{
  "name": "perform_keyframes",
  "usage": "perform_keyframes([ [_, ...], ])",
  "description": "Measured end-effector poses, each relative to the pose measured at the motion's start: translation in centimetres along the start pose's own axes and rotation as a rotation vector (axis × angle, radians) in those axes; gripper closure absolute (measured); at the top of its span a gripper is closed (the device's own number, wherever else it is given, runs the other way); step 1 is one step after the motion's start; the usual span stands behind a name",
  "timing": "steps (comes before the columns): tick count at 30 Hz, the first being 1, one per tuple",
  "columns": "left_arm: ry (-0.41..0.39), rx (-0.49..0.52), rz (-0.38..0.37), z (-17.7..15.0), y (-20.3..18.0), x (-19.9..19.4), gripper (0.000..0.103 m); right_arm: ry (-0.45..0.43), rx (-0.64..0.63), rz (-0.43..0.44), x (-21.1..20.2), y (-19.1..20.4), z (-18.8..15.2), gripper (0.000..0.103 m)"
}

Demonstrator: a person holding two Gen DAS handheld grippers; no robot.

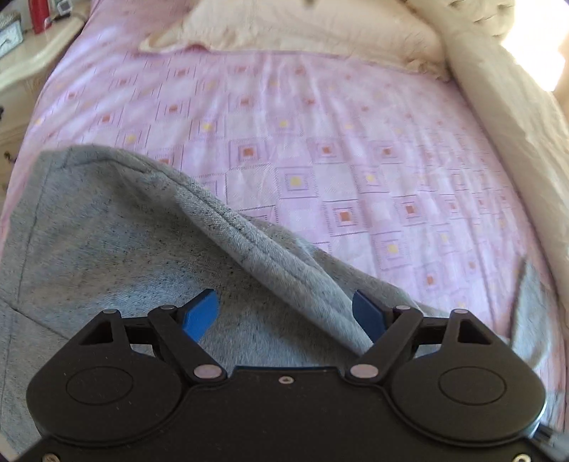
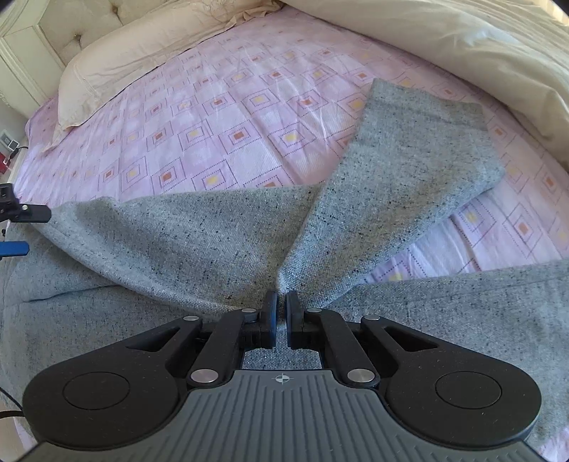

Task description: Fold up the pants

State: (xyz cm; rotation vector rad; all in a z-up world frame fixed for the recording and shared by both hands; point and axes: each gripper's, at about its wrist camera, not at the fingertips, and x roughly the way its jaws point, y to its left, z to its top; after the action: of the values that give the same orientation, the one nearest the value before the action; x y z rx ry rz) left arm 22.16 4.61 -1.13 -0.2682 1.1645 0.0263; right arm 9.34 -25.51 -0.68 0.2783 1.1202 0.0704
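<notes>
Grey speckled pants (image 2: 199,231) lie on a pink patterned bed sheet (image 2: 213,142). My right gripper (image 2: 281,309) is shut on a pinched fold of the pants; one leg (image 2: 409,160) fans away up and right from the pinch. In the left wrist view the pants (image 1: 106,231) fill the lower left, with a raised seam ridge (image 1: 249,241) running diagonally. My left gripper (image 1: 284,312) is open, its blue fingers (image 1: 201,314) straddling that ridge just above the cloth. The left gripper also shows at the left edge of the right wrist view (image 2: 14,231).
A cream pillow (image 1: 302,32) lies at the head of the bed and a cream duvet (image 2: 480,46) is bunched along the far side. A nightstand (image 1: 32,53) with a red bottle (image 1: 38,14) stands beside the bed.
</notes>
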Motion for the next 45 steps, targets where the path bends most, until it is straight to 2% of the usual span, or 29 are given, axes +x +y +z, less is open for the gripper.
perform_keyframes([
  [4, 0.040, -0.007, 0.060, 0.6, -0.5, 2.0, 0.021, -0.001, 0.002, 0.006, 0.4, -0.1, 0.1, 0.098],
  [5, 0.054, -0.012, 0.068, 0.7, -0.5, 2.5, 0.024, 0.000, 0.007, 0.009, 0.5, -0.2, 0.0, 0.098],
  [7, 0.078, -0.032, 0.057, 1.1, -0.5, 3.4, 0.042, 0.001, 0.013, 0.014, 0.6, -0.3, 0.1, 0.098],
  [9, 0.107, -0.062, 0.021, 1.2, -0.4, 3.9, 0.090, 0.000, 0.012, 0.017, 0.6, -0.3, 0.1, 0.098],
  [11, 0.084, -0.078, 0.020, 0.9, -0.6, 3.2, 0.091, -0.003, 0.008, 0.019, 0.6, -0.3, 0.0, 0.098],
  [16, -0.006, -0.025, 0.049, -0.4, -1.7, -1.1, 0.093, -0.036, 0.000, 0.029, -0.7, -0.3, 0.0, 0.098],
  [21, -0.086, 0.028, 0.029, -2.6, -1.7, -6.9, 0.093, -0.105, -0.026, 0.051, -5.0, -0.4, -0.5, 0.098],
  [24, -0.115, 0.060, 0.016, -5.3, -1.3, -9.5, 0.093, -0.104, -0.054, 0.062, -7.4, -0.6, -0.8, 0.098],
  [26, -0.118, 0.073, 0.007, -7.5, -0.6, -10.4, 0.093, -0.070, -0.096, 0.053, -8.1, -0.5, -1.3, 0.098],
  [29, -0.094, 0.070, -0.001, -11.1, 0.7, -10.2, 0.093, 0.054, -0.189, 0.030, -7.4, 0.1, -2.5, 0.098],
  [32, -0.048, 0.093, 0.009, -14.1, 1.6, -8.6, 0.093, 0.170, -0.246, -0.003, -5.9, 0.4, -3.5, 0.095],
  [34, 0.002, 0.089, 0.018, -15.5, 2.2, -6.9, 0.093, 0.194, -0.228, -0.012, -5.6, 0.2, -3.4, 0.094],
  [37, 0.073, 0.076, 0.015, -16.8, 3.1, -4.0, 0.092, 0.137, -0.190, -0.043, -6.8, -0.1, -2.1, 0.093],
  [39, 0.059, 0.075, 0.008, -17.2, 3.4, -3.3, 0.091, 0.064, -0.181, -0.093, -7.5, -0.1, -0.6, 0.089],
  [41, 0.040, 0.095, 0.011, -17.0, 3.0, -3.4, 0.092, -0.015, -0.166, -0.144, -7.6, -0.2, 1.1, 0.080],
  [45, 0.012, 0.132, 0.018, -17.1, 2.3, -3.2, 0.092, -0.102, -0.152, -0.214, -5.9, -0.1, 3.9, 0.078],
])
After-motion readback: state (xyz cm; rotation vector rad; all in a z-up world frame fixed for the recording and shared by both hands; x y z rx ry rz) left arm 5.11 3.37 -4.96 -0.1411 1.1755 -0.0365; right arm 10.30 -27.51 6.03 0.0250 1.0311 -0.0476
